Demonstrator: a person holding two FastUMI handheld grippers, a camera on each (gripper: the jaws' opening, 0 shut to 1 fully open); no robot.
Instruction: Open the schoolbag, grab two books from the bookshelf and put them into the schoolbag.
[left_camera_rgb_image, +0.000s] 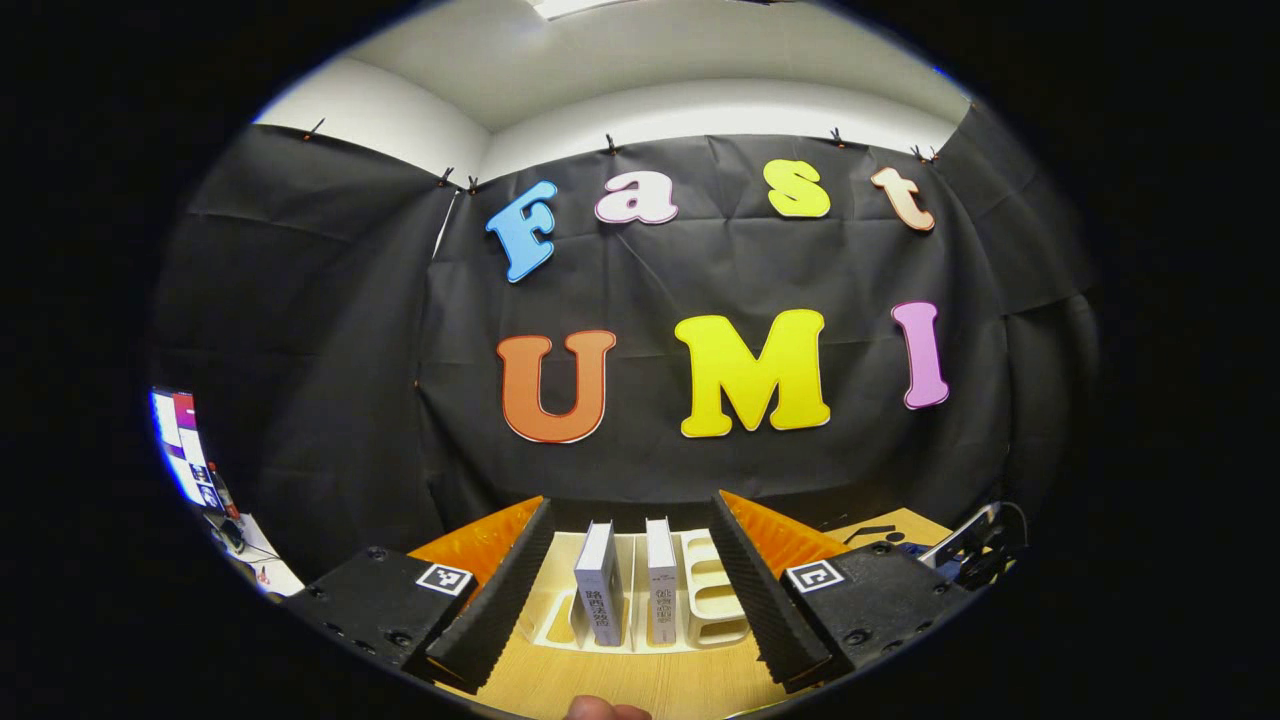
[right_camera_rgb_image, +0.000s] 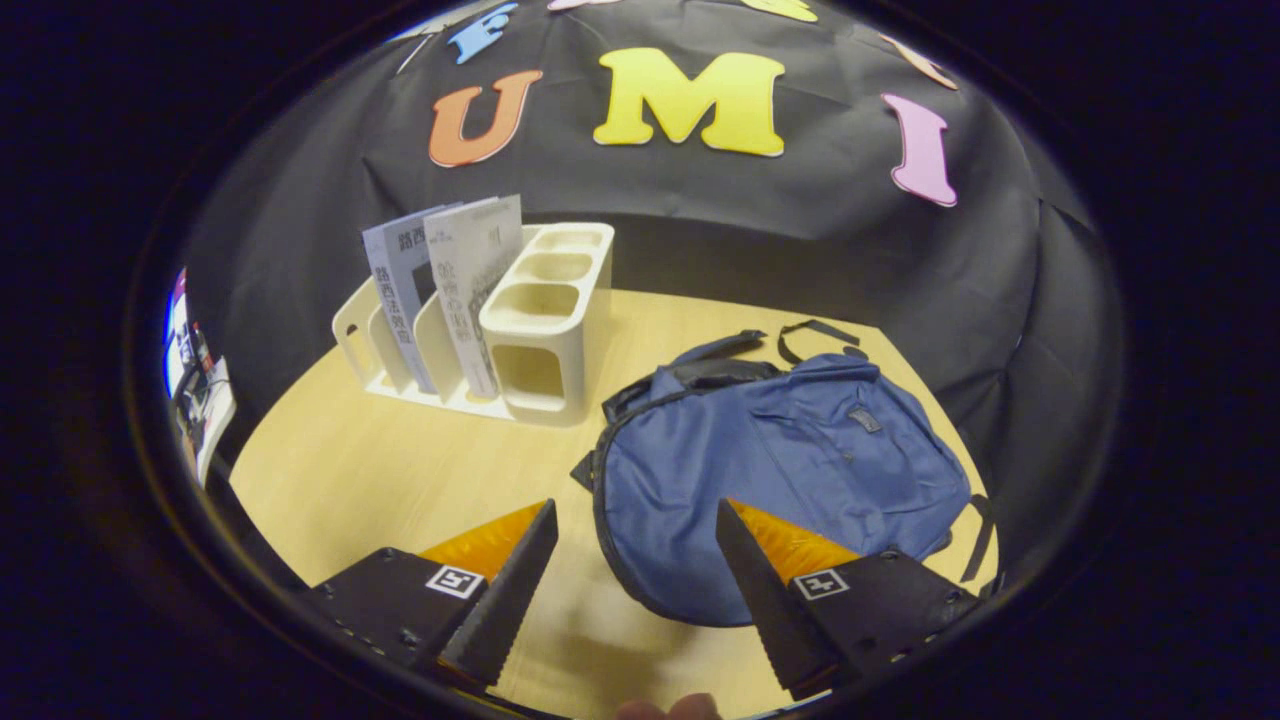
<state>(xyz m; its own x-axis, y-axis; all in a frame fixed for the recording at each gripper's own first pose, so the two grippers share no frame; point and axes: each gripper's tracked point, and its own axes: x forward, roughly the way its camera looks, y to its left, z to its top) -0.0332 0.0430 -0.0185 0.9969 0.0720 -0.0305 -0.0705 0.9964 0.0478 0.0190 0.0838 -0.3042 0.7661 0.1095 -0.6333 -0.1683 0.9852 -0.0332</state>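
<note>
In the left gripper view, a lit screen sits at the far left edge beside the black cloth wall. Low in the middle, the left gripper is spread wide with nothing between its fingers, and it is aimed straight at a cream rack standing on a pale wooden table. Two books stand upright in the rack's slots, spines toward the camera: the left book has a grey-white spine, and just beside it the right book is white, both with dark printed characters. In the right gripper view, the rack stands toward the back left of the table, a row of thin dividers with a taller block of open cubbies at its right end. The books lean slightly in the dividers, the left book with a grey cover and the right book with a white one. To the right of the rack, near but apart, a navy blue bag lies flat, rounded in outline, its black straps trailing off the top and right side; whether its zip is open I cannot tell. The right gripper hovers above the bag's near edge, fingers wide apart and holding nothing.
</note>
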